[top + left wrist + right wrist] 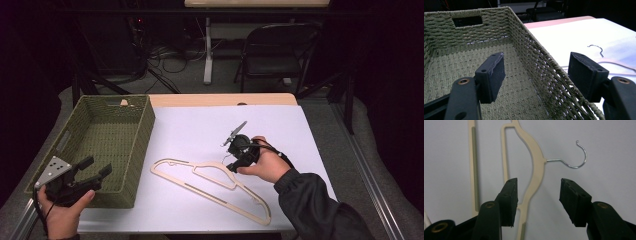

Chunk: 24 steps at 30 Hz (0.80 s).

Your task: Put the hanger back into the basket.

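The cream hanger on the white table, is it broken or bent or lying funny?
Nothing looks wrong. The cream plastic hanger with a metal hook lies flat and whole on the white table, slanted, beside the green woven basket. The right gripper is open above its shoulder.

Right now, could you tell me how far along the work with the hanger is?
Early. The hanger lies flat on the white sheet, ungrasped. The right gripper hovers open over its neck beside the hook. The left gripper waits open by the basket. Gripping and lifting remain.
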Tool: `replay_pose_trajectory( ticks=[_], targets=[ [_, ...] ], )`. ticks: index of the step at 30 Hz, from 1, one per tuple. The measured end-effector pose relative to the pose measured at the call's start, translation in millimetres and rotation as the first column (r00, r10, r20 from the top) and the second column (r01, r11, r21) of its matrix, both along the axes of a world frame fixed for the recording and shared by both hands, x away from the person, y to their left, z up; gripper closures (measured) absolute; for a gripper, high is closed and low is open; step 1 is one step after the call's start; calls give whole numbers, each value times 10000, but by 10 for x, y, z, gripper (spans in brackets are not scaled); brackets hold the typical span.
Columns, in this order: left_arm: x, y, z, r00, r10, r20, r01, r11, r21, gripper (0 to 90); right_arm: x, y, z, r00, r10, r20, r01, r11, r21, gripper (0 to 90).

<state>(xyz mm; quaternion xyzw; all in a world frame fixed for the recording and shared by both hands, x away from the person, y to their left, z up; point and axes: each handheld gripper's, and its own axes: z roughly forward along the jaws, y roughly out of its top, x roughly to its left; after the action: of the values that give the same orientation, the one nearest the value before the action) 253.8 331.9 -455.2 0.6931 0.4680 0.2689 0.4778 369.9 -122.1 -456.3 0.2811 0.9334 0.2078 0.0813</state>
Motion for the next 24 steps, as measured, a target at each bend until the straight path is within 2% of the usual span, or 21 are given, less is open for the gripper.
replay_pose_trajectory(
  ticks=[3, 5, 6, 9, 12, 19, 21, 24],
  targets=[
    [3, -2, -3, 10000, -33, -12, 33, 10000, -15, 295, 24, 72, -23, 9998, 198, 52, -198, 9998, 83, 497],
    [4, -4, -4, 10000, -48, -24, 48, 10000, -22, 295, 43, 141, -16, 9993, 374, -71, -375, 9992, -109, 497],
    [5, -4, -5, 10000, -47, -26, 47, 10000, -23, 295, 54, 174, -34, 9989, 461, -123, -460, 9989, 107, 497],
    [6, -3, -5, 10000, -48, -34, 48, 10000, -23, 295, 71, 264, -58, 9973, 716, -134, -718, 9974, -104, 499],
    [4, 4, -3, 10000, -29, -27, 29, 10000, -28, 295, 85, 347, -100, 9939, 1017, -417, -1029, 9943, -283, 550],
    [5, 6, 1, 10000, -18, -32, 18, 10000, -35, 295, 109, 442, -202, 9897, 1213, -764, -1259, 9904, -578, 593],
    [7, 4, 0, 10000, -33, -43, 33, 10000, -22, 295, 110, 481, -250, 9859, 1374, -952, -1434, 9879, -598, 608],
    [11, 5, -5, 10000, -54, -55, 54, 10000, -29, 295, 113, 546, -339, 9816, 1520, -1155, -1629, 9823, -920, 625]
  ],
)
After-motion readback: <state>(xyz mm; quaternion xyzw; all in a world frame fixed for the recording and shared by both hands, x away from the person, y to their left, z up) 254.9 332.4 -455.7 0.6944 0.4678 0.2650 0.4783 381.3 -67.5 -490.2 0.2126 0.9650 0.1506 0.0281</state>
